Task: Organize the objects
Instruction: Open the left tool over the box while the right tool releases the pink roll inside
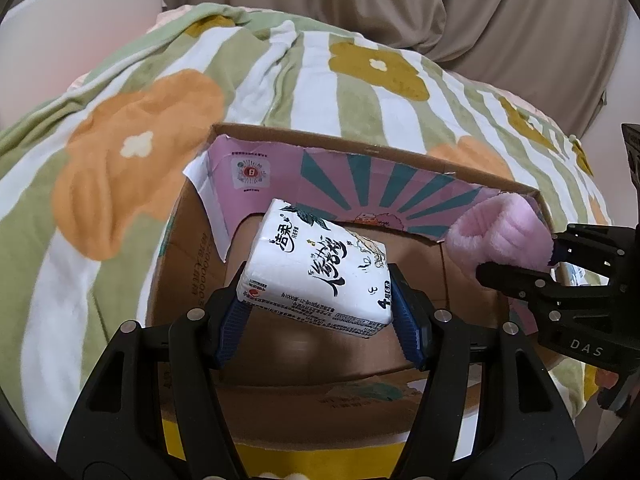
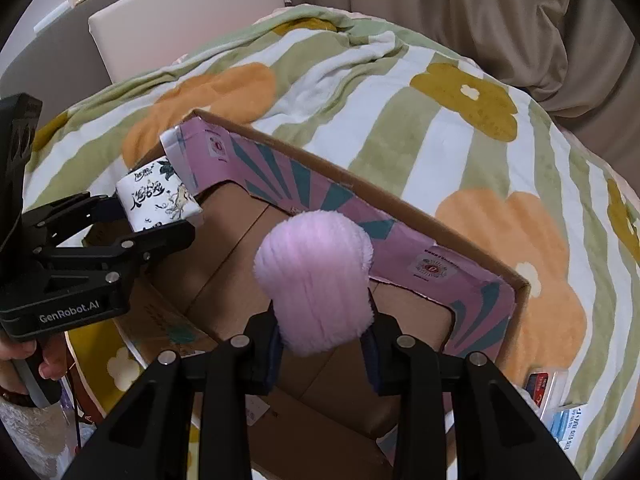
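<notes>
The bed, covered by a green-and-white striped fleece blanket with orange and mustard flowers (image 1: 132, 148), carries an open brown cardboard box with a pink-and-teal printed inner flap (image 1: 360, 184). I hold both task items above its bare floor. My left gripper (image 1: 320, 316) is clamped on a white plastic-wrapped pack of tissues with black calligraphy (image 1: 320, 268), the blue pads pressing its two short ends; its long axis spans the jaws crosswise and tilts, the left end nearer the pink flap and the printed face turned up. My right gripper (image 2: 324, 348) is closed on a fluffy pink plush roll (image 2: 316, 276), whose long axis runs forward along the fingers with the rounded end pointing at the far box wall. Risks, as I judge them: the soft pack could pivot or slip between the pads on release and land askew; the plush could catch the torn flap edge; and the two grippers, close together over one box, could collide.
</notes>
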